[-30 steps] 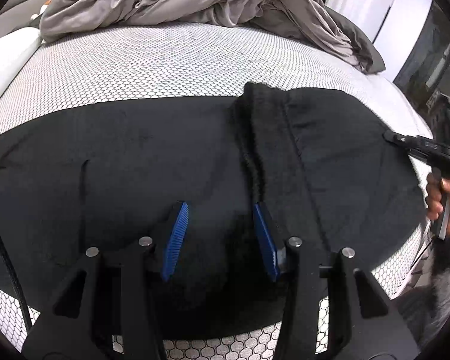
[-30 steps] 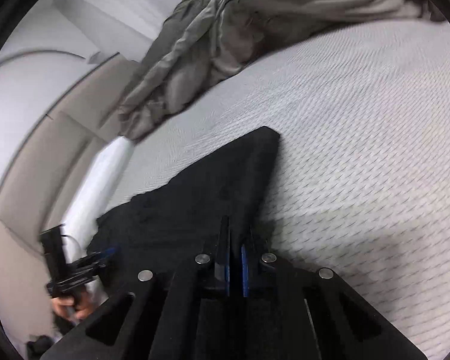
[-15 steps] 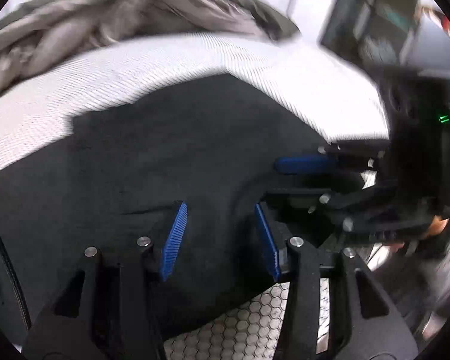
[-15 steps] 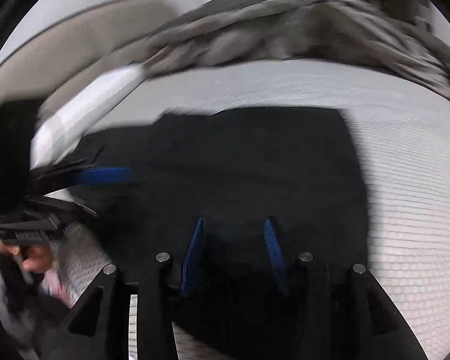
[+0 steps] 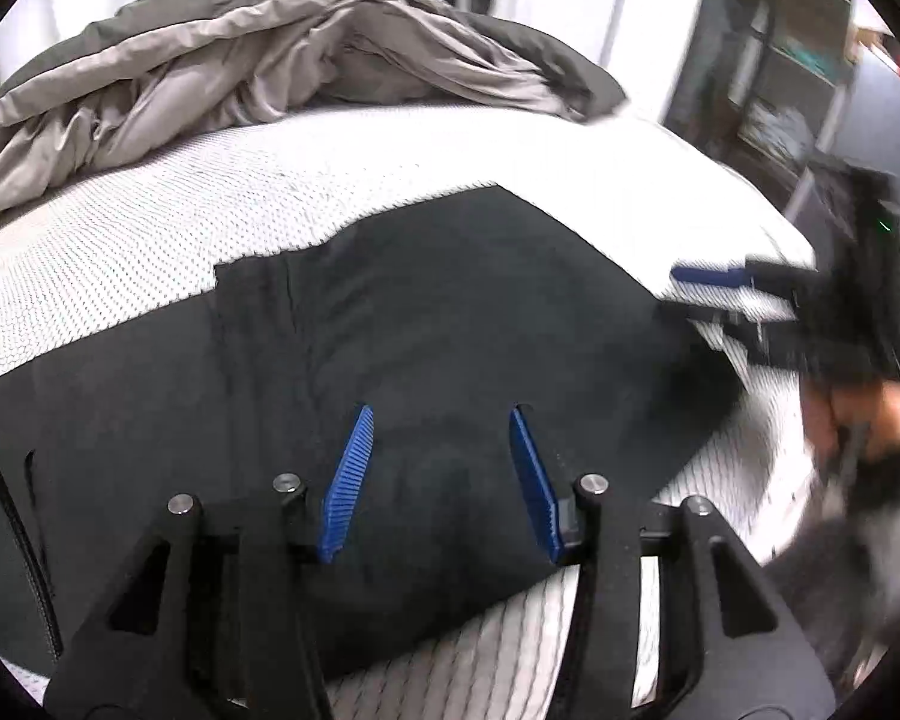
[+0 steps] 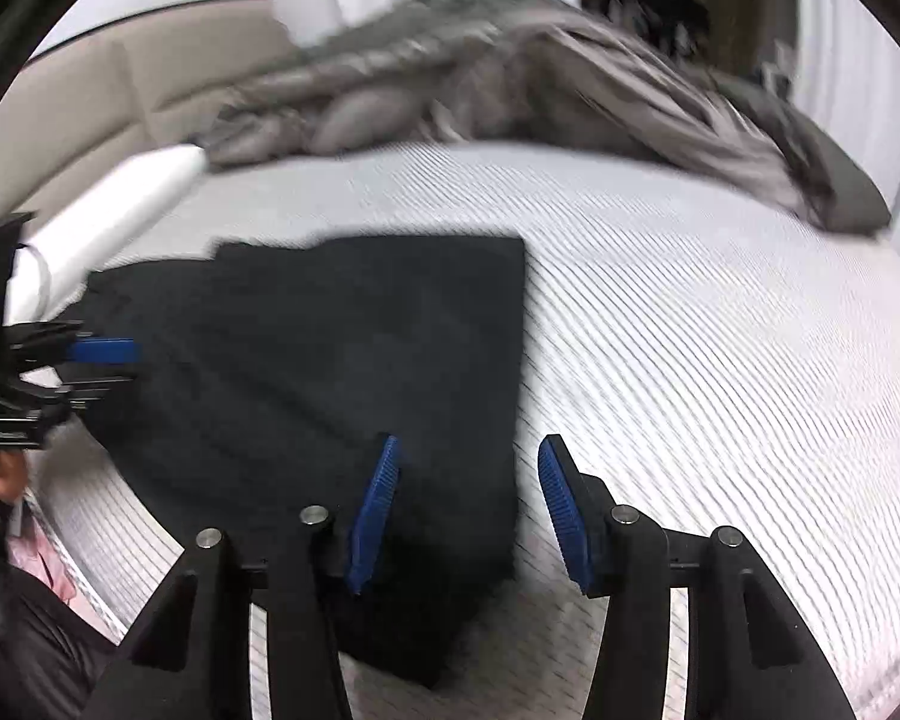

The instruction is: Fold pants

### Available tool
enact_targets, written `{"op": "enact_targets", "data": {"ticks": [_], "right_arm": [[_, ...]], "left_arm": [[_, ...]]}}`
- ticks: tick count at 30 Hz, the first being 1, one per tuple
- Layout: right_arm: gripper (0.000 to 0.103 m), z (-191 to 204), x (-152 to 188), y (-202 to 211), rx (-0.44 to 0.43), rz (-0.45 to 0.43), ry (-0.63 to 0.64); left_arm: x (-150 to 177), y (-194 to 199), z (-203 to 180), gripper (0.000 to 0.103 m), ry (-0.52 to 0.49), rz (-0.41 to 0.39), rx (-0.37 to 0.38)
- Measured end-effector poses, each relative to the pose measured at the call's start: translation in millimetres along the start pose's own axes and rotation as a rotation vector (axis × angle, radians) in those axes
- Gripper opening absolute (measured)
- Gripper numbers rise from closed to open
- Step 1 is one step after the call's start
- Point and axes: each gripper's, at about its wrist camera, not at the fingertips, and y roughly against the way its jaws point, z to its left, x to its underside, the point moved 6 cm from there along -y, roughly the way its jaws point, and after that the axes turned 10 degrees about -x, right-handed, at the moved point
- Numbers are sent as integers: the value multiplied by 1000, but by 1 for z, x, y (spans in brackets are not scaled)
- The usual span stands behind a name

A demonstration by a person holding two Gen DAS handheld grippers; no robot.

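The black pants [image 5: 450,312] lie folded flat on the white mattress [image 5: 150,240]. My left gripper [image 5: 439,420] hovers open over their near part, with nothing between its blue pads. In the right wrist view the pants [image 6: 360,348] fill the left half, and their right edge runs down between the fingers of my right gripper [image 6: 469,447]. Its jaws are opening and the pads press on nothing. Each gripper shows in the other's view: the right gripper [image 5: 705,300] at the pants' right end, the left gripper [image 6: 102,369] at their left end.
A crumpled grey duvet [image 5: 270,60] is heaped along the far side of the mattress [image 6: 720,330]. A white pillow [image 6: 108,222] and a beige headboard [image 6: 90,96] sit at the left. Shelving [image 5: 780,90] stands beyond the bed's right corner. A hand [image 5: 852,420] holds the right gripper.
The right gripper, shut on the pants' edge a second ago, has let go and opened. Both grippers have swung and rolled, and the left one's opening looks unchanged.
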Motion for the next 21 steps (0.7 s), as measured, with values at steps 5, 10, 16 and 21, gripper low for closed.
{"op": "enact_targets", "data": {"ticks": [5,10,16,21], "right_arm": [[50,40,-8,-68,-137,116,28],[51,9,9,-77,26,174,95],[53,-49,23,-33,116,143,32],[53,-2,-20,-46,3,28,8]], "left_arm": [[-1,-55,-4,44,-46,97,-87],[13,-40,14,46,-22,86,-33],[3,-7,30,46,30,37,-46],[-33,-47,14,47,6,28,-115]]}}
